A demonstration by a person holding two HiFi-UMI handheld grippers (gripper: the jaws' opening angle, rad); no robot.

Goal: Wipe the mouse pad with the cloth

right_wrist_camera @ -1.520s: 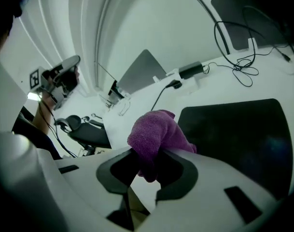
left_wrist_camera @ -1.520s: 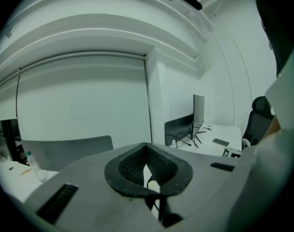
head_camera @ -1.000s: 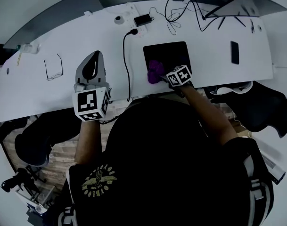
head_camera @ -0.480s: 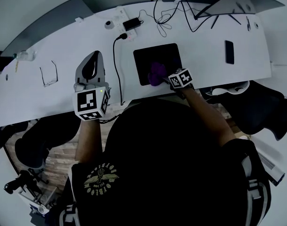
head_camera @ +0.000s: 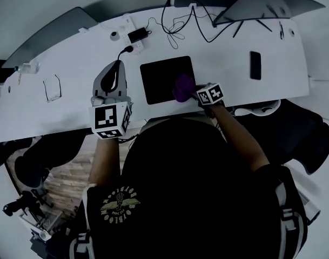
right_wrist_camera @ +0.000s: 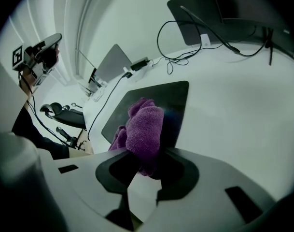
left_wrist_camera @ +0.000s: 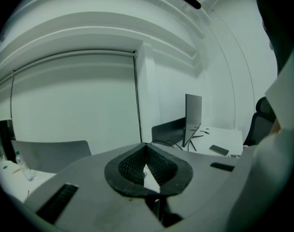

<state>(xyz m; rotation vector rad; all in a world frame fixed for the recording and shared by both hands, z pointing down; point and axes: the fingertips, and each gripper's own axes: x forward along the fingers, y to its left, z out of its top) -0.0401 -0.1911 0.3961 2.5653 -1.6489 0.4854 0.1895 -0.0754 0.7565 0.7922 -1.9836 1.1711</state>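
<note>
A black mouse pad lies on the white desk, in front of me. A bunched purple cloth rests on the pad's near right corner. My right gripper is shut on it, reaching in from the near edge. In the right gripper view the cloth bulges out past my right gripper and over the pad. My left gripper hovers over the desk left of the pad, shut on nothing. In its own view my left gripper points at a white wall.
A black cable runs from a power strip past the pad's left side. Glasses lie far left and a phone to the right. Tangled cables and a monitor sit at the back. A black chair stands right.
My right gripper has dragged the cloth across the pad from its left part to its right near corner. The left gripper has held its place beside the cable.
</note>
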